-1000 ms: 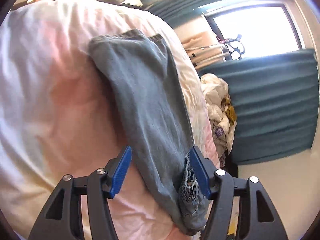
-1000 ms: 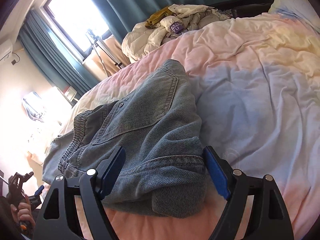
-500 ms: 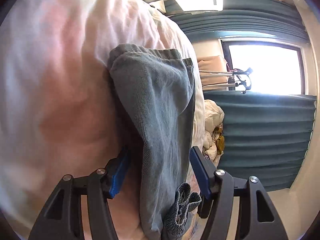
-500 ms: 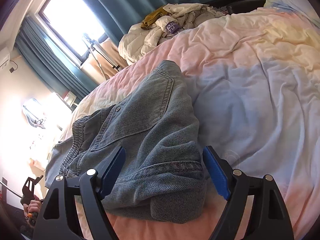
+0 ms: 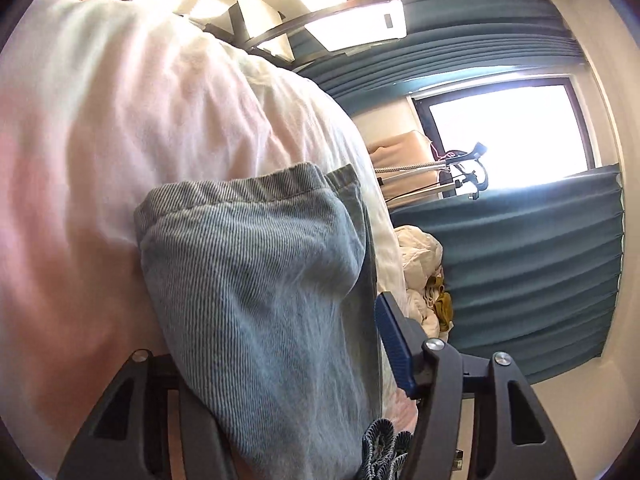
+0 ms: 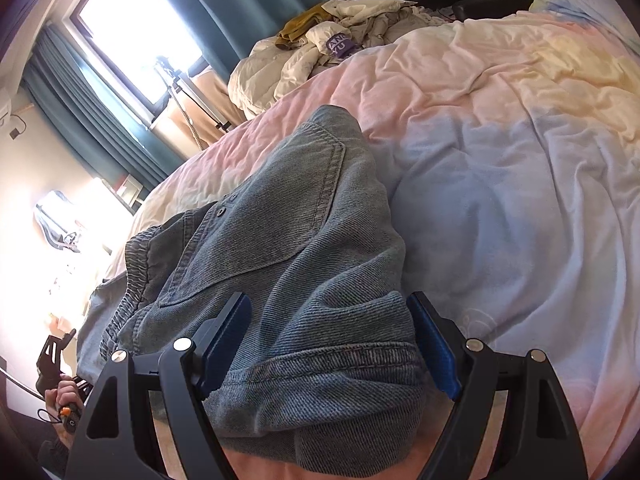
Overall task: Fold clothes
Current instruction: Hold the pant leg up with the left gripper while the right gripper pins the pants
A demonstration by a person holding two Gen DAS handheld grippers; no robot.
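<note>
Faded blue-grey denim trousers w/ elastic waistband (image 6: 280,264) lying folded lengthwise on rumpled pastel pink/blue/cream duvet (image 6: 500,184), near bed's near edge; waistband end toward bed's left edge, per R wrist view. R gripper (image 6: 332,344): blue-padded fingers (image 6: 434,352) apart, straddling hemmed denim bulge at near end, pads beside cloth, no pinch visible. L gripper (image 5: 280,356): fingers apart, thick denim fold (image 5: 260,288) filling gap btw them; only one blue pad (image 5: 394,344) visible, other hidden behind cloth, so contact on that side not confirmable. Frayed hem scrap (image 5: 384,456) hanging at bottom of L view, by bed edge. Step in hand, judged: seating both grippers on trouser ends before a crosswise fold. To do well: push fingers deep enough to take all layers, not top layer only; close both firmly before any lift; keep frayed hem inside L pinch, else likely to dangle and skew fold. Lift both ends level, carry leg end over toward waistband, align side edges, lay down flat, then release. Risk: denim stiff and heavy, lower layer may slip out if pinch shallow; soft duvet may get caught under lower finger. Unfolded cream/mustard clothes heap (image 6: 320,48) beyond bed's far edge, well apart.
</note>
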